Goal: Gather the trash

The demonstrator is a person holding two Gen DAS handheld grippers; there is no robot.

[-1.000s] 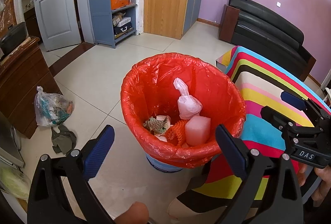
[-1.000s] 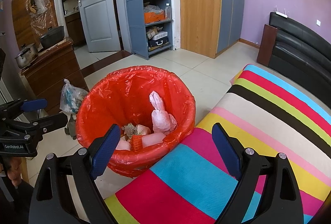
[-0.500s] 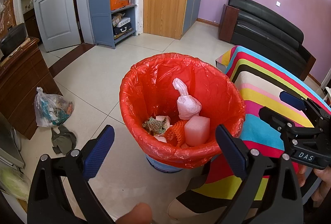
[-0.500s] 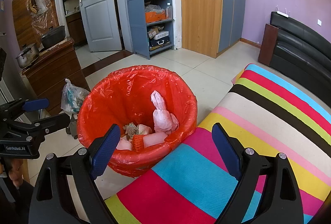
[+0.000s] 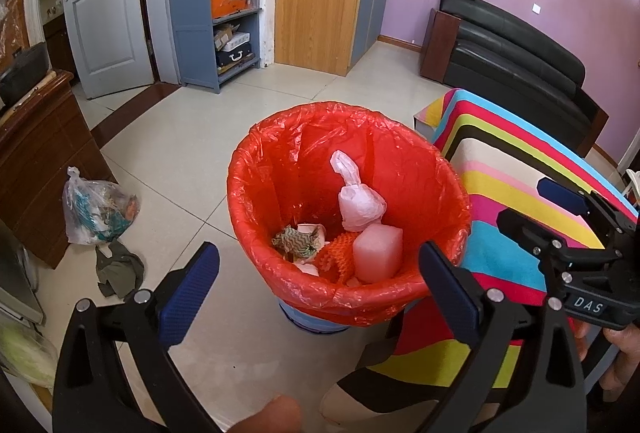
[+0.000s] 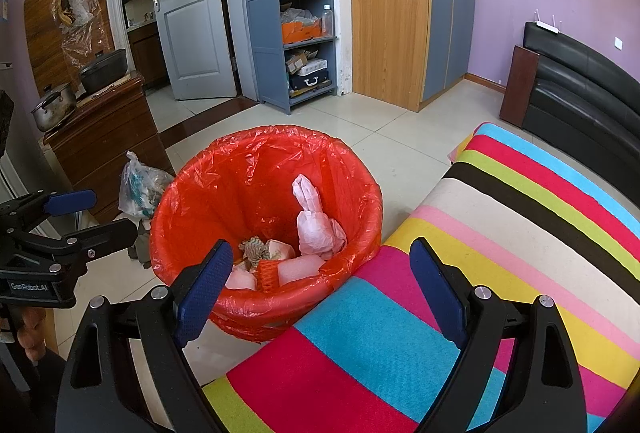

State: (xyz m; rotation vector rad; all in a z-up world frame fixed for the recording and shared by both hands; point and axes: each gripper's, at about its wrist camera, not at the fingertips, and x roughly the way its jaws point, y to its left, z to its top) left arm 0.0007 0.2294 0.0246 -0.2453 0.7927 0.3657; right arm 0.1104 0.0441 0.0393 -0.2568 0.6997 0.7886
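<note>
Bin (image 5: 260, 161) btwn floor bag (image 5: 98, 211) & striped cloth (image 6: 500, 233) — both tools empty.

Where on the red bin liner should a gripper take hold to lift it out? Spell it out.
Probably the folded-over rim of the red liner, nearest the left gripper, approached from above and outside. There the plastic hangs loose over the bin's edge, giving a thin flap to pinch.

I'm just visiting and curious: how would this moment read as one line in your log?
task: collect trash | left gripper: open, empty | right gripper: open, empty | red-lined bin: holds trash | striped cloth: beside bin
</note>
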